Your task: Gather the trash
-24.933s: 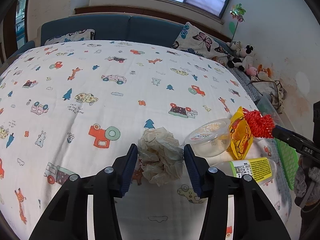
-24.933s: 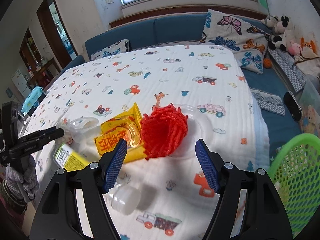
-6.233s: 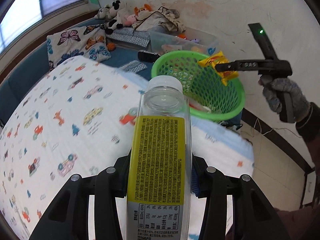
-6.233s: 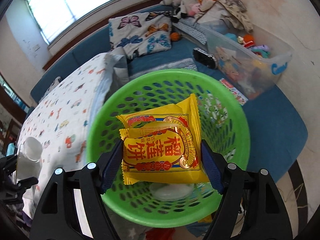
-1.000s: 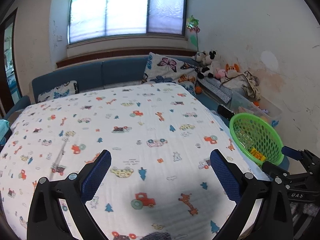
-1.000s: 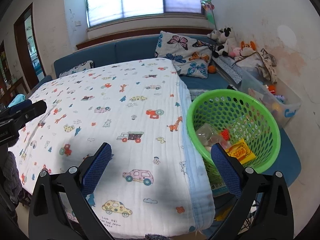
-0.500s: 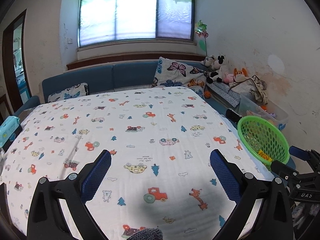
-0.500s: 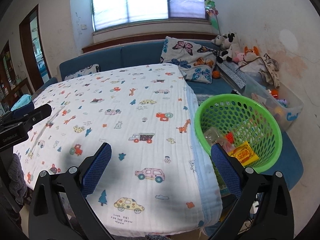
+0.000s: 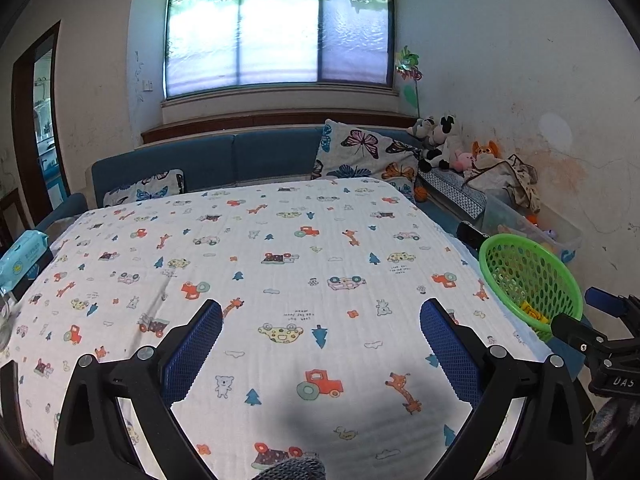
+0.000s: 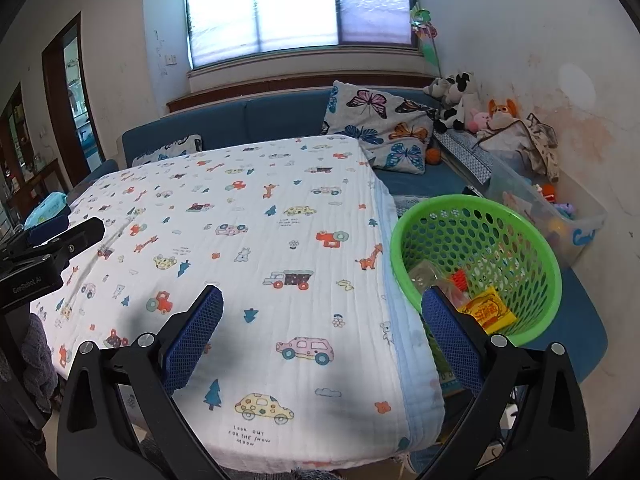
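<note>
A green mesh basket (image 10: 480, 216) stands off the table's right edge; inside lie a yellow snack packet (image 10: 486, 310), a red net (image 10: 459, 280) and a clear plastic piece (image 10: 424, 274). The left wrist view shows the same basket (image 9: 528, 276) at the right. My left gripper (image 9: 320, 344) hangs wide open above the patterned tablecloth (image 9: 280, 264), holding nothing. My right gripper (image 10: 322, 328) is also wide open and empty, over the cloth's near right corner (image 10: 280, 240), its right finger in front of the basket. Each gripper shows at the edge of the other's view.
A blue sofa (image 10: 260, 120) with butterfly cushions (image 10: 380, 120) runs behind the table. Stuffed toys (image 10: 460, 92) and a clear storage bin (image 10: 560, 216) line the right wall. A blue wipes pack (image 9: 26, 250) and a glass item sit at the table's left edge.
Both grippers have pulled back and risen a little from the table, so more of the room and window shows. Both stay open and empty.
</note>
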A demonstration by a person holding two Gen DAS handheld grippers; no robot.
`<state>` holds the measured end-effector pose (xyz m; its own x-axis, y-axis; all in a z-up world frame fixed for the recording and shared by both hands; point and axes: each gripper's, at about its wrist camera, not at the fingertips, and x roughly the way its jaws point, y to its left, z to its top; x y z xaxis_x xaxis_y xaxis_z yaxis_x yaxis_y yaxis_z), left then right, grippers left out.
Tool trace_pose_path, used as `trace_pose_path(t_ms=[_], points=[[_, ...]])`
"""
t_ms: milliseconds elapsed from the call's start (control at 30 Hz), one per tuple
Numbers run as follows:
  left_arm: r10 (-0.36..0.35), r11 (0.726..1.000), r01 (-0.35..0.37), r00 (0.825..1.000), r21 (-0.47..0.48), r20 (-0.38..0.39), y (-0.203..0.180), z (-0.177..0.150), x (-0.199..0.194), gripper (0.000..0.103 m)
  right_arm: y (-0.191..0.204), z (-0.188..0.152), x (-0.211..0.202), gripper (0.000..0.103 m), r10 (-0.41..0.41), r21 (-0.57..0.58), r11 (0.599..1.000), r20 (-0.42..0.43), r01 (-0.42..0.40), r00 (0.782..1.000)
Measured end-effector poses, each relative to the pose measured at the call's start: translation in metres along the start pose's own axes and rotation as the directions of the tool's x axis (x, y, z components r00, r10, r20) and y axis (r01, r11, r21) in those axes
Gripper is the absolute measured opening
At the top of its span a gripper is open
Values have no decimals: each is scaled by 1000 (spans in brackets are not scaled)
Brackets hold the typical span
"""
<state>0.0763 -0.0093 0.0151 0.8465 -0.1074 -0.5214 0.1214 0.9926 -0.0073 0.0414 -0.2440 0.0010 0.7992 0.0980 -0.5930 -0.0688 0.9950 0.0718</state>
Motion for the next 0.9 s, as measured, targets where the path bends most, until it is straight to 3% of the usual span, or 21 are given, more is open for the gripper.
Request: trace_pose_path(t_ms=[900], points=[[3,1000,-3,1000,-3,-4,1,-2,-3,96,2,2,-3,99,13,8,1000,5,-13,1000]])
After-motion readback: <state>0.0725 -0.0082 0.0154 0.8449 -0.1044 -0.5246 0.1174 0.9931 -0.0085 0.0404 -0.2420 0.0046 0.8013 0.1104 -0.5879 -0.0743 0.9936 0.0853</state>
